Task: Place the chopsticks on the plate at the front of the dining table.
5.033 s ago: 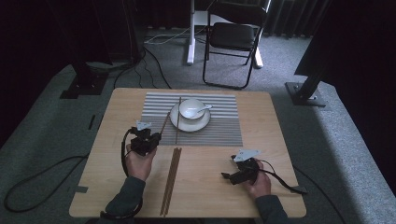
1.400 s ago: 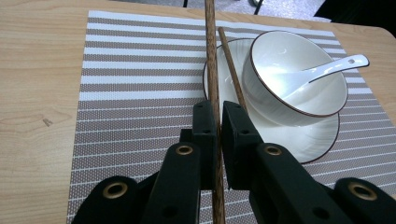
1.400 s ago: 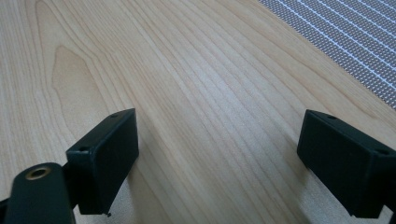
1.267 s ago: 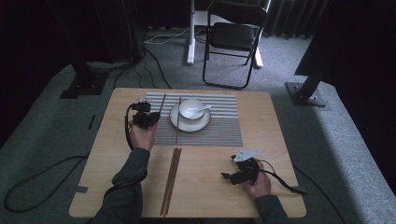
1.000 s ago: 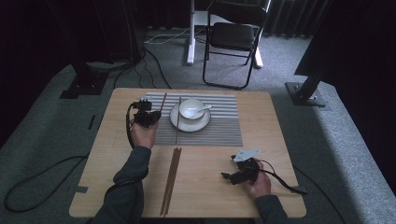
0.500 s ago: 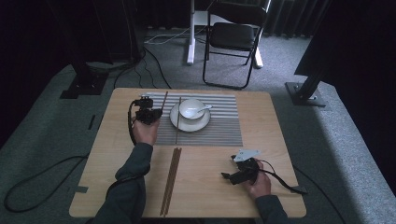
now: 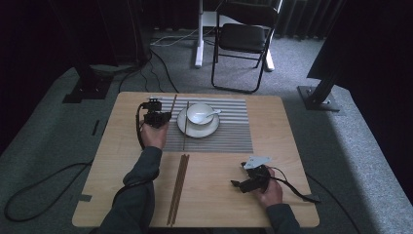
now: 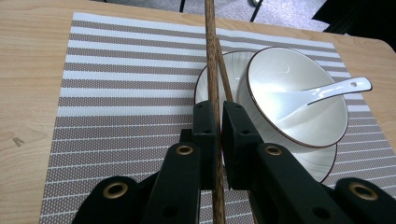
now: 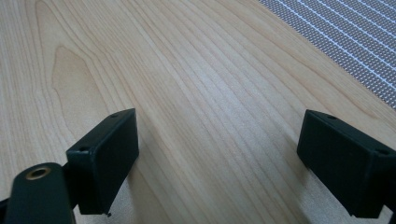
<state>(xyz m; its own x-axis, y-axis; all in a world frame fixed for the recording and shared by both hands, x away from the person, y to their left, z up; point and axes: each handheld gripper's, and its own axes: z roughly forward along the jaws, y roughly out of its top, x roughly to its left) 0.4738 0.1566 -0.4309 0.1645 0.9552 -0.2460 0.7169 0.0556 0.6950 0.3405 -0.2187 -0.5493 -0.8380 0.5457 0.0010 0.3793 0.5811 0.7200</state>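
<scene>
Chopsticks are the business here. In the high view, the left gripper (image 7: 157,117) is sitting at the far-left part of the striped mat (image 7: 234,136), just beside the plate (image 7: 197,127) that carries the bowl (image 7: 200,113) and spoon (image 7: 210,114). 5 seconds ago it was hanging near the worktop's (image 7: 112,161) front half; it has been carrying its load steadily toward the mat. 1 pair of chopsticks (image 7: 178,187) is lying on bare wood nearer the person, and another stick (image 7: 185,124) is lying just left of the plate. The right gripper (image 7: 246,184) is resting at the front right, unmoved.

In the left gripper view, the jaws are clamping 1 chopstick (image 8: 211,56), which is pointing away past the plate's rim; a 2nd stick (image 8: 223,72) is running beside it. Judging by this, a place setting is being laid and release is coming next.

In the right gripper view, the jaws are standing wide apart over bare wood, holding nothing.
</scene>
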